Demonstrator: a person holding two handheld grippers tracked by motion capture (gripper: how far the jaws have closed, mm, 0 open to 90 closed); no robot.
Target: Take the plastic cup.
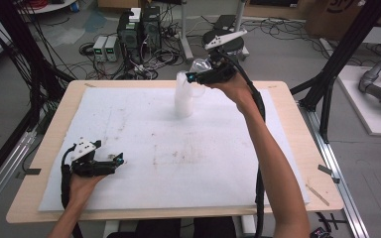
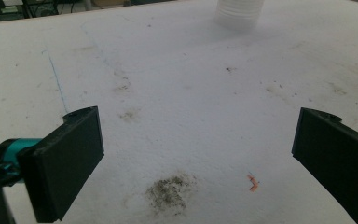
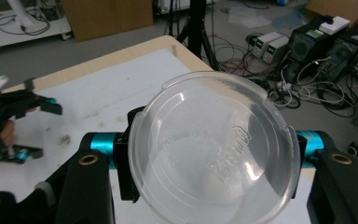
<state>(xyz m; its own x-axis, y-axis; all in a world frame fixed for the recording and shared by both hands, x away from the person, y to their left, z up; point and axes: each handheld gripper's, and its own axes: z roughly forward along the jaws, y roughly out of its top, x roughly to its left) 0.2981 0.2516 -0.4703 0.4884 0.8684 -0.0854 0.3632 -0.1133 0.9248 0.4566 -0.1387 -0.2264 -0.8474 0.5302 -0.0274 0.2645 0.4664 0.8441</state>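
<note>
A clear round plastic lid (image 3: 212,149) is clamped between the jaws of my right gripper (image 3: 214,156), which is shut on it. In the high view that gripper (image 1: 197,75) hangs above the far middle of the table with the lid (image 1: 200,65) at its tip. Just below it a tall translucent white container (image 1: 183,99) stands upright on the white mat (image 1: 218,163). My left gripper (image 1: 114,162) rests low at the near left of the mat. It stands open (image 2: 198,154) with nothing between its jaws. The container's base (image 2: 238,14) lies far ahead of it.
The wooden table edge (image 1: 297,124) frames the mat. Beyond the far edge, computer boxes (image 1: 139,29) and tangled cables (image 1: 149,62) lie on the floor. Black frame posts (image 1: 337,59) stand at the right. The mat carries a dirt smudge (image 2: 170,193) and an orange scrap (image 2: 252,183).
</note>
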